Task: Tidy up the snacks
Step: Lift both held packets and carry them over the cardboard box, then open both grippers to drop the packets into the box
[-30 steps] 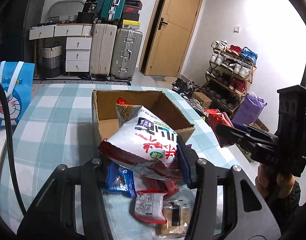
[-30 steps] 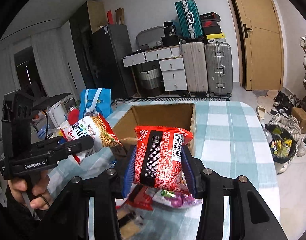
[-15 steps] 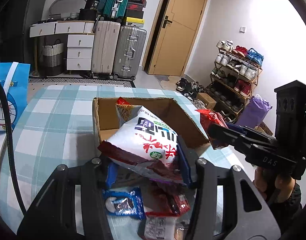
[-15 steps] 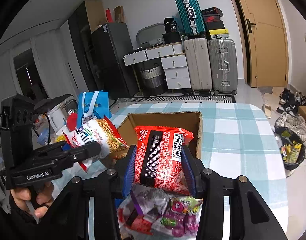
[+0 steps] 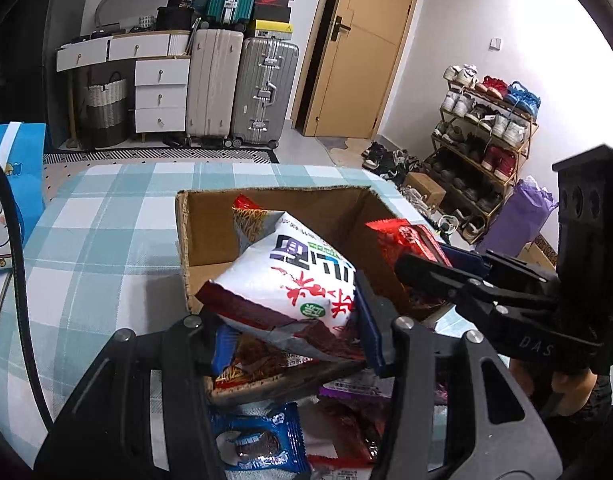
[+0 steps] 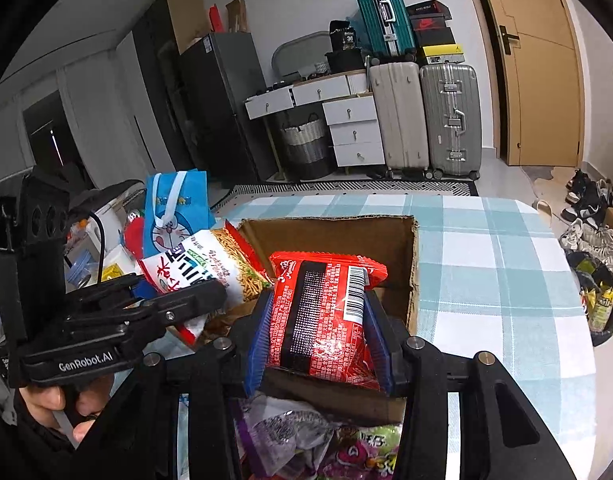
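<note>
My left gripper (image 5: 294, 332) is shut on a white and red noodle packet (image 5: 290, 276) and holds it over the near edge of an open cardboard box (image 5: 202, 208) on the checked table. My right gripper (image 6: 320, 340) is shut on a red noodle packet (image 6: 326, 308) and holds it over the box's near edge (image 6: 334, 224). Each gripper shows in the other's view: the right one (image 5: 438, 264) to the right, the left one (image 6: 194, 292) to the left with its packet (image 6: 210, 264).
Loose snacks lie on the table below the grippers: a blue biscuit pack (image 5: 254, 440), red packs (image 5: 354, 420), purple candy bags (image 6: 346, 448). A blue Doraemon bag (image 6: 178, 208) stands left. Suitcases (image 5: 238, 88), drawers and a shoe rack (image 5: 486, 140) stand beyond the table.
Both grippers have moved forward with their packets, from above the loose snacks to over the box's near edge. The right gripper has come closer to the left one.
</note>
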`<state>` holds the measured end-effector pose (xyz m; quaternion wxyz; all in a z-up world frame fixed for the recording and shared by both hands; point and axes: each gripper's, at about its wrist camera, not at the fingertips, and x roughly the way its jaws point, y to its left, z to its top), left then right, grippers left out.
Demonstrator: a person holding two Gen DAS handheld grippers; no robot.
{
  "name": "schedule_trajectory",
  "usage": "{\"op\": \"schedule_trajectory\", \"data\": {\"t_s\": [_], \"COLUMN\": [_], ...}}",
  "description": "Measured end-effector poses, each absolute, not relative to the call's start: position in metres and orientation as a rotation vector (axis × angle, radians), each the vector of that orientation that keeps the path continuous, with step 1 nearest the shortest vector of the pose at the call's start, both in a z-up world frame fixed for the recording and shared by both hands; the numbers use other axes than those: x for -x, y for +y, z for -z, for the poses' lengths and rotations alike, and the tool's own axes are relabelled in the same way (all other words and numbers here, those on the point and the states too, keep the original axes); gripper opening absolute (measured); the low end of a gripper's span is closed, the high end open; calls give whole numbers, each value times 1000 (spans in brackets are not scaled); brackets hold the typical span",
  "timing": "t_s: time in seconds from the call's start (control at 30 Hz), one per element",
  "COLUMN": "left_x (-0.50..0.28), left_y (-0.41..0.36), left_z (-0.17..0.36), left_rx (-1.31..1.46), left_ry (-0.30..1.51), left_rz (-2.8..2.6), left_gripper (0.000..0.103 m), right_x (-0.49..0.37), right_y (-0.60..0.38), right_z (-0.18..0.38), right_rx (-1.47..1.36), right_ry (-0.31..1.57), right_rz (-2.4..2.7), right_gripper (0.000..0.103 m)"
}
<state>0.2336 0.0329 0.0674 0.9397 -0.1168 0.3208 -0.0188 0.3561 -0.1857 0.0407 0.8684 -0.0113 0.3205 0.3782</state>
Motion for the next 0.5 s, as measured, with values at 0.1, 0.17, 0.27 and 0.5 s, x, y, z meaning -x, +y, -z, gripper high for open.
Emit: {"op": "schedule_trajectory", "data": {"t_s": [0.1, 0.17, 0.27, 0.5], "left_x": [-242, -244, -249, -254], "left_y": [34, 34, 34, 38], "left_z": [-58, -56, -51, -44], "left_rx": [233, 234, 229, 245], "left_ry": [666, 665, 666, 685], "left_rz": [33, 34, 33, 30], "left_gripper": [47, 48, 48, 53], "right_x": [-362, -366, -372, -380], "right_y": [-179, -176, -171, -170], "right_z": [-35, -32, -27, -20], "right_rx": [35, 40, 48, 46], "right_ry": [675, 684, 697, 712], "right_rz": [-792, -795, -790, -774], "right_gripper": [44, 44, 44, 44]}}
